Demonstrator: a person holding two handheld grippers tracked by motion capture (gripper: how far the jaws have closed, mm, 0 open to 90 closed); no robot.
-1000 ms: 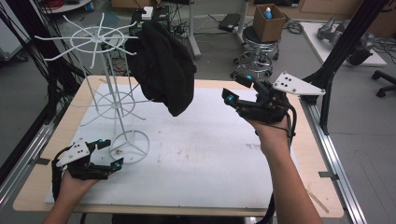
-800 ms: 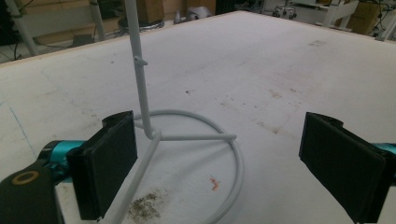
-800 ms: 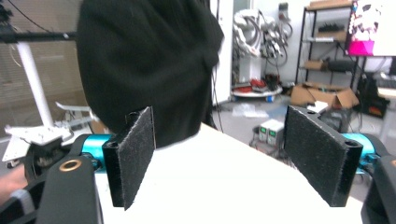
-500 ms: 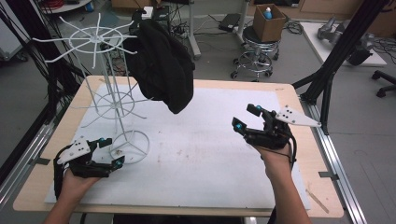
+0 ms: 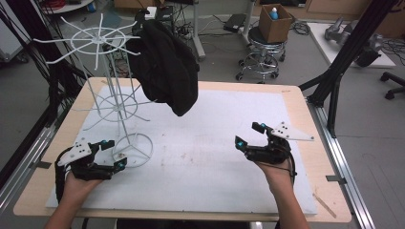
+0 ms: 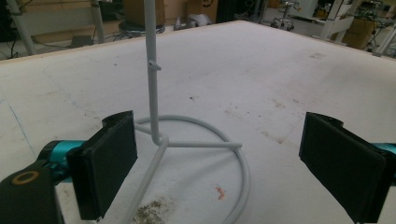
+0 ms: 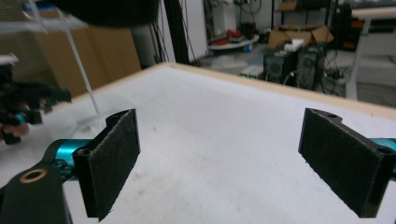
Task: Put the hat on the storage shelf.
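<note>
- The right gripper [image 5: 249, 135] has dropped and pulled back toward the person since the earlier pictures: a second ago it was up near the hanging cloth, and it now sits low over the right half of the table, well apart from the cloth.
- The left gripper [image 5: 111, 153] has stayed where it was, at the front left of the table just beside the base of the rack.
- The tall white wire display rack with spoked hoops [image 5: 111, 90] stands upright on the left of the table, its long axis vertical; the black floppy cloth cap [image 5: 167, 67] hangs from an upper spoke on the rack's right side, drooping downward and clear of the table.
- In the left gripper view, the rack's round wire base ring [image 6: 233, 154] and thin upright post [image 6: 152, 70] lie between the two black padded jaws, which are spread wide and touch neither.
- In the right gripper view the jaws are also spread wide with nothing between them, pointing across the bare surface toward the rack.
- The pale wooden table with a white sheet over it [image 5: 200, 157] has open room across its middle and right; the right gripper is near the sheet's right edge, and the left gripper is near the front left corner.
- Beyond the far edge stand a metal stool [image 5: 262, 62] and a brown cardboard box [image 5: 276, 21].
</note>
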